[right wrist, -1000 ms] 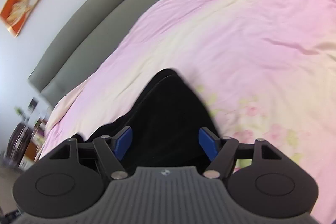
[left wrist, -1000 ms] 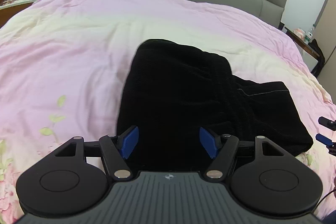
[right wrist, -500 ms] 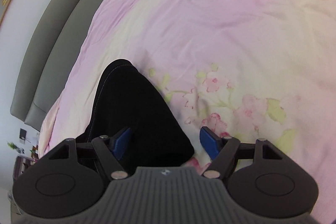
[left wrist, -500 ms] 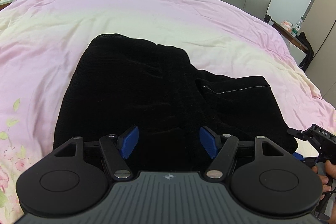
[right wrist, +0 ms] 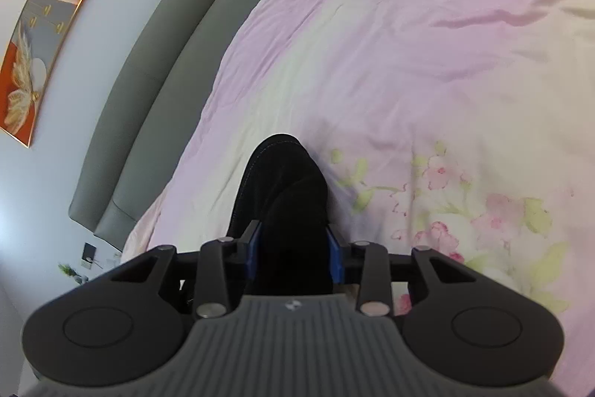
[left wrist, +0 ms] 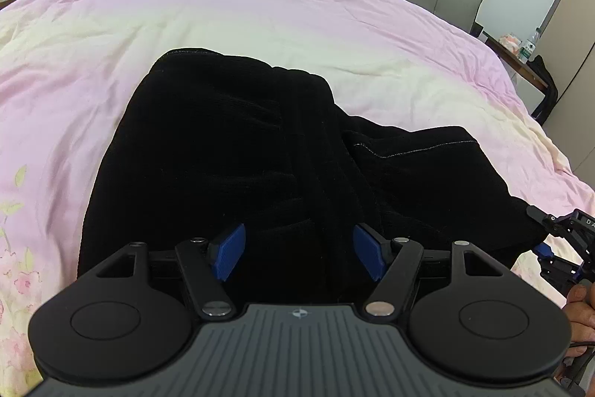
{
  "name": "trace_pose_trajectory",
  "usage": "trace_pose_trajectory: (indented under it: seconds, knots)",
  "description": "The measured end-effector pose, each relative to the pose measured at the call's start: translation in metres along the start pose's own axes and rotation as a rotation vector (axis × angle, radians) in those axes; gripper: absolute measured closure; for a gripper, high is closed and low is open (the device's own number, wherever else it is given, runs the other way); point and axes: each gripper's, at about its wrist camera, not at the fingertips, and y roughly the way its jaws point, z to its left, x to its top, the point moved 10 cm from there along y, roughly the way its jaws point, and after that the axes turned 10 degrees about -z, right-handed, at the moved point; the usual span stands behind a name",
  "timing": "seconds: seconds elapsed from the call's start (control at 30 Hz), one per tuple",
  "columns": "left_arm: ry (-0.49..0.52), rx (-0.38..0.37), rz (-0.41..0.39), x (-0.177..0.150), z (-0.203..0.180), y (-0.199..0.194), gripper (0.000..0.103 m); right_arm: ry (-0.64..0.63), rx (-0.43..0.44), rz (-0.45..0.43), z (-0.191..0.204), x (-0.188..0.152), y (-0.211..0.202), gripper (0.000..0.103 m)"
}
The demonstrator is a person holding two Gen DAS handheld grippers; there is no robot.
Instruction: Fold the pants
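A corner of the black pants (right wrist: 286, 207) is being clamped by the closing right gripper (right wrist: 293, 252), while the left gripper (left wrist: 299, 253) is held wide above the cloth; next, a matching grasp by it seems needed.

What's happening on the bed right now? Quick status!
Right gripper closing on black pants corner. Left gripper open above pants. Nothing in the way on pink duvet.

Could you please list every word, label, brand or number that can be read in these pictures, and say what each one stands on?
"D A": white letters on the right gripper, cut off by the edge of the left wrist view.
Small emblem on the left gripper: a logo only, no words.
Label on the bottle on the side table: too small to read.
Painting on the wall: no words show.
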Motion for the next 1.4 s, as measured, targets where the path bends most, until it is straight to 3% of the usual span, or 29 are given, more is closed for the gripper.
trace_pose_trajectory:
  seconds: [0.1, 0.37, 0.5, 0.6, 0.8, 1.07, 1.27, 1.4]
  knots:
    - [-0.018, -0.002, 0.001, 0.002, 0.001, 0.001, 0.025, 0.067, -0.060, 0.031, -0.019, -0.004, 0.004, 0.068]
    - [-0.008, -0.014, -0.008, 0.004, -0.005, 0.002, 0.025, 0.216, -0.070, 0.055, -0.036, -0.009, 0.009, 0.056]
    - [0.160, -0.054, -0.030, 0.002, -0.041, 0.003, 0.025, 0.272, -0.063, 0.067, -0.041, -0.012, 0.017, 0.055]
    - [0.289, -0.101, -0.055, 0.000, -0.076, 0.006, 0.025, 0.256, -0.058, 0.067, -0.038, -0.012, 0.018, 0.061]
    - [0.424, -0.132, -0.022, -0.010, -0.119, 0.032, 0.025, 0.237, -0.035, 0.063, -0.033, -0.009, 0.018, 0.066]
    - [0.445, -0.106, 0.047, -0.043, -0.126, 0.069, 0.024, 0.262, -0.025, 0.075, -0.038, -0.009, 0.020, 0.065]
    - [0.438, -0.125, 0.054, -0.047, -0.121, 0.065, 0.023, 0.302, -0.024, 0.101, -0.041, -0.012, 0.025, 0.059]
    - [0.439, -0.114, 0.046, -0.045, -0.123, 0.060, 0.022, 0.310, -0.024, 0.115, -0.042, -0.015, 0.028, 0.061]
